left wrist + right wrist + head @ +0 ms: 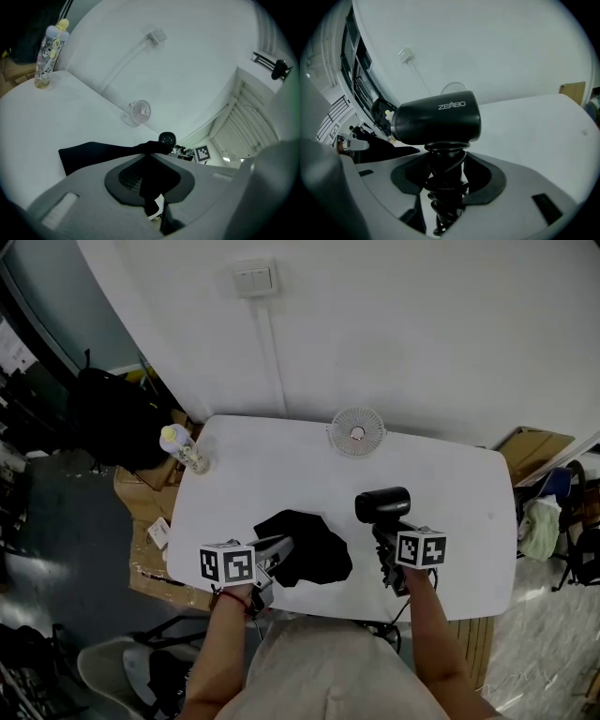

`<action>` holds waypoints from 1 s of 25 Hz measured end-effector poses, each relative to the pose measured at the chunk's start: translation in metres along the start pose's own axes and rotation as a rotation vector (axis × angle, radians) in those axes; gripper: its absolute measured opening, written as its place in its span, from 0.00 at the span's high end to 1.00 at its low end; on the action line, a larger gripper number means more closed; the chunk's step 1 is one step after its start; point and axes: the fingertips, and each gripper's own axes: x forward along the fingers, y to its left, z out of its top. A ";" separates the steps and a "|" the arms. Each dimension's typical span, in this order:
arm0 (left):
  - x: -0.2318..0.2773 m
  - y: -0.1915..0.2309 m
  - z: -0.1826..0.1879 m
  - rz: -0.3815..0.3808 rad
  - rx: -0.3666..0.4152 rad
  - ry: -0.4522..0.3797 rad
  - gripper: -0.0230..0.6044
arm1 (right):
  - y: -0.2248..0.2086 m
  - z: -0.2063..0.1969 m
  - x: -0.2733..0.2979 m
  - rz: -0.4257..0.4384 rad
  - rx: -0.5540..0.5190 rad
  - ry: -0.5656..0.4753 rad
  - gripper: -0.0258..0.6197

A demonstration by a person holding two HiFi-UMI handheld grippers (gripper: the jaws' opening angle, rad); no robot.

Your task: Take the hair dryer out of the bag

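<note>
The hair dryer (382, 504) is out. It stands clear of the bag (309, 549) at centre right of the head view, barrel up top, handle pointing down. The right gripper (447, 183) has its jaws set wide and clamped on that handle, which is thick because the cord is coiled round it in tight black loops. I'd say gripping low on the handle keeps the heavy, smooth matte barrel upright and easy to steer toward the white table (450, 474).

The left gripper (150, 180) has its jaws nearly together, pinching a fold of the bag's soft black cloth, most likely to anchor it so it doesn't drag along with the dryer. The bag lies limp and flattened at lower centre, a dark crumpled patch. Behind it, near the far edge, sit a small round fan (357, 433) and, at upper left, a clear bottle (183, 448) — both well out of the way.
</note>
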 end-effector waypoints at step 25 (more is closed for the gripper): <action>0.004 0.002 -0.008 0.017 -0.013 0.019 0.90 | -0.063 -0.050 0.052 -0.185 0.153 0.153 0.62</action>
